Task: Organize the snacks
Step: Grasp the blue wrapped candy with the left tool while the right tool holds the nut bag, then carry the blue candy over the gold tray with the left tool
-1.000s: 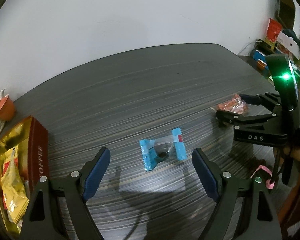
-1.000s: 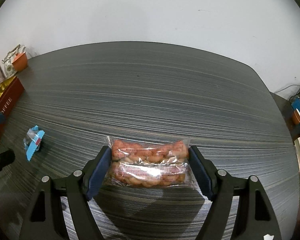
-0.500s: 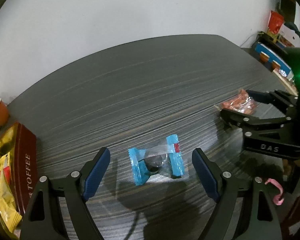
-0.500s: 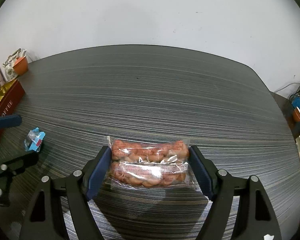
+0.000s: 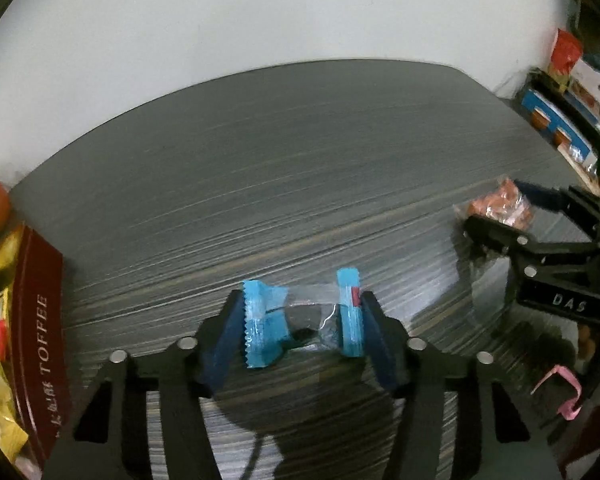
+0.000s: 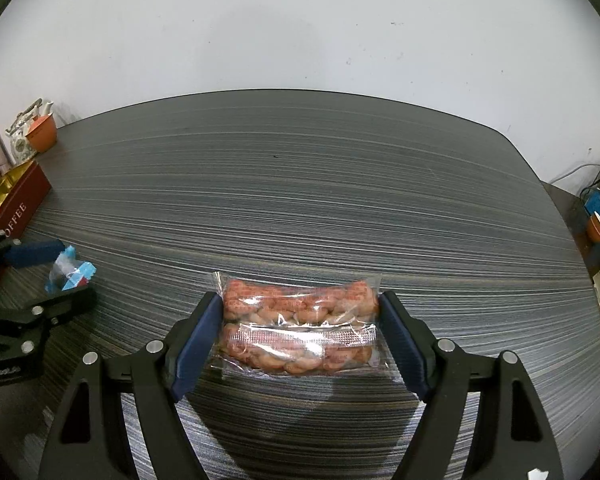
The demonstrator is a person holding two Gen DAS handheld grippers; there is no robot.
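Observation:
A candy in a clear wrapper with blue ends (image 5: 266, 328) lies on the dark striped table (image 5: 300, 180). My left gripper (image 5: 301, 312) is closing on it, and both blue pads press the wrapper's crumpled ends. In the right wrist view the same candy (image 6: 78, 274) sits in the left gripper (image 6: 66, 276) at the far left. A clear pack of orange-red snacks (image 6: 300, 308) rests on the table between the pads of my right gripper (image 6: 299, 320), which touch both of its ends. That pack (image 5: 496, 204) and the right gripper (image 5: 500, 212) show at the right of the left wrist view.
A dark red box marked TOFFEE (image 5: 36, 320) with gold lining and yellow packets stands at the table's left edge. An orange cup (image 6: 42, 134) sits behind it. Boxes and packets crowd a shelf (image 5: 560, 120) beyond the right edge. A pink clip (image 5: 560, 392) hangs near the right gripper.
The left gripper came down and forward over the blue candy and its jaws closed onto the wrapper ends. The right gripper stayed still with the snack pack between its pads.

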